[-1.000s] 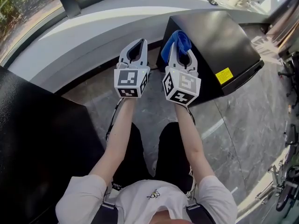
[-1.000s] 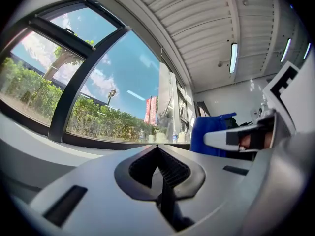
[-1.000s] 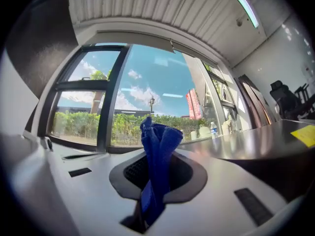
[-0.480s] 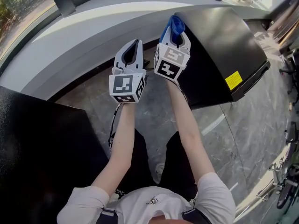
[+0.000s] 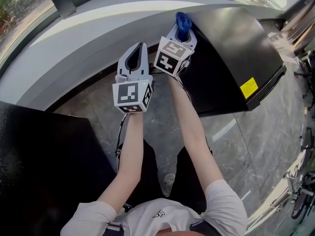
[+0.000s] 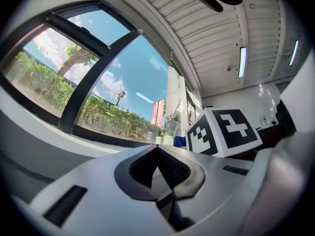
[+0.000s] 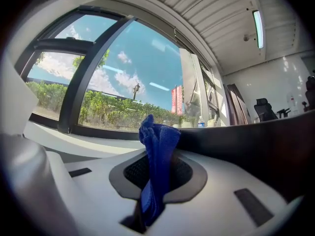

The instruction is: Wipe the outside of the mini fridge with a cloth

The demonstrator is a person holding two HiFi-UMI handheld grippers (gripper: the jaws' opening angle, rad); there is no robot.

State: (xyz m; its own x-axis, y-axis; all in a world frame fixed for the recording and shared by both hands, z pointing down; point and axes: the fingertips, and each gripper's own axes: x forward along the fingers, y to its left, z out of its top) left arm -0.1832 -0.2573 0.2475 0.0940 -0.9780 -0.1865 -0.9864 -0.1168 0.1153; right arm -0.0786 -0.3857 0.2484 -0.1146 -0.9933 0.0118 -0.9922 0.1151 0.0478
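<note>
The glossy black, box-shaped mini fridge (image 5: 231,48) stood on the grey veined stone floor (image 5: 162,122), with its flat top face extending to the right of my claws. The bunched, soft blue cloth (image 5: 183,21) sat at the fridge's near left top corner; I could not confirm contact. My right claw (image 5: 182,29) was clenched on the cloth, which protruded past the tips. My left claw (image 5: 136,52) was closed on nothing, just beside the right and farther from the fridge. I judged that the wipe should run rightward.
</note>
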